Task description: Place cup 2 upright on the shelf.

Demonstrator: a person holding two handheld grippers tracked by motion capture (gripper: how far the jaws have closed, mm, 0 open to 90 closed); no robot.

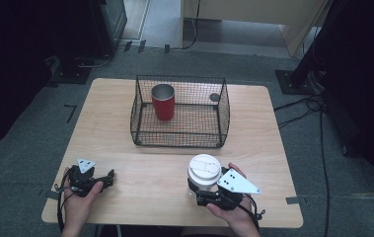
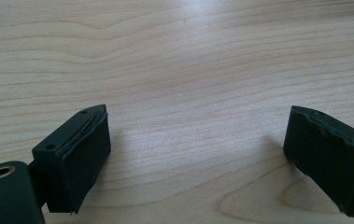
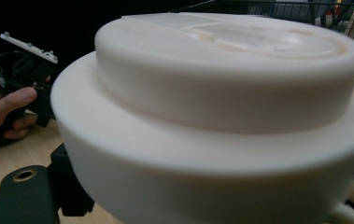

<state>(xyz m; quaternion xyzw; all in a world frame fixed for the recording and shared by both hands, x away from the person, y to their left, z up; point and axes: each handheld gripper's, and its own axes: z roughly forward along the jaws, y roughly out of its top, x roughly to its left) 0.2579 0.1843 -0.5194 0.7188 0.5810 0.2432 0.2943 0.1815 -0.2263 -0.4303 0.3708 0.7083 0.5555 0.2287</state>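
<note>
**Gripping a white lid at the table's near edge**

Holding the white lid at about five o'clock on the wooden table, the right gripper has its black jaws pressed in on the lid's lower part. In the right gripper view the lid is a smooth, matt, cream-white plastic round in two steps: a wide lower band and a narrower raised top with a shallow moulded recess. No brand, label or lettering can be read on it. A grey three-cornered plate with small holes sits on top of this gripper, and the person's right hand wraps it from below.

At about seven o'clock, the left gripper lies low on the table in the left hand, well apart from the lid. The left gripper view shows its two black jaws spread wide with bare wood between them; the pads look like dull, slightly frayed rubber blocks. The table top is pale laminate with long wavy grain.

At twelve o'clock stands a black wire mesh basket, square-cornered and open on top. Inside it, toward its left, a red cup stands upright, cylindrical, with a silvery metal rim and lining. No writing on the cup is legible.
</note>
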